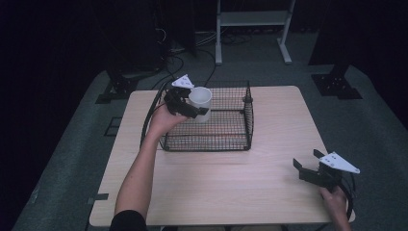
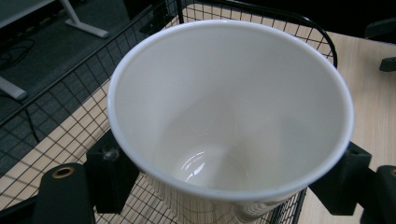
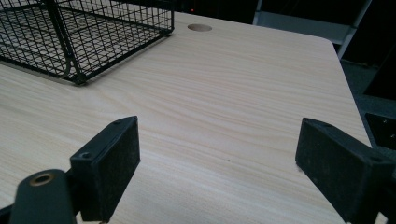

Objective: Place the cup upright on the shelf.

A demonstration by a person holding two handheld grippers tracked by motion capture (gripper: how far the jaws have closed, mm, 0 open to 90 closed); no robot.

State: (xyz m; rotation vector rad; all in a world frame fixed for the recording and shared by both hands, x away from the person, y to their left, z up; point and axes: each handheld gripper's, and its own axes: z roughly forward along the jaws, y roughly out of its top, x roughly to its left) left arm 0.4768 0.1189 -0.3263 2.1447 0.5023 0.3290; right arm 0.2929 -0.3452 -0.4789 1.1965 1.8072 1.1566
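Counting cups: one white cup [image 1: 200, 102], held above the bench
Cup look: plain white, smooth, round rolled rim, wider at the mouth than at the base; upright with its mouth up; inside bare and glossy, with a faint highlight on the bottom [image 2: 210, 163]
Cup place: over the left part of the wire basket [image 1: 226, 137], its rim higher than the basket's top edge, its lower part within the basket walls
Tools: two
Left tool [image 1: 188, 107]: clenched on the cup, one black pad [image 2: 109, 175] pressed on each side of the wall below the rim
Right tool [image 1: 307, 162]: released, pads wide apart with bare bench between them, at the near right corner of the bench, well apart from cup and basket
Baskets: one, black wire mesh, rectangular, open at the top, standing on the far middle of the bench
Bench [image 1: 269, 192]: one, light wood grain, with one round hole [image 3: 199, 27] near its far edge
Hands: two, one on each tool
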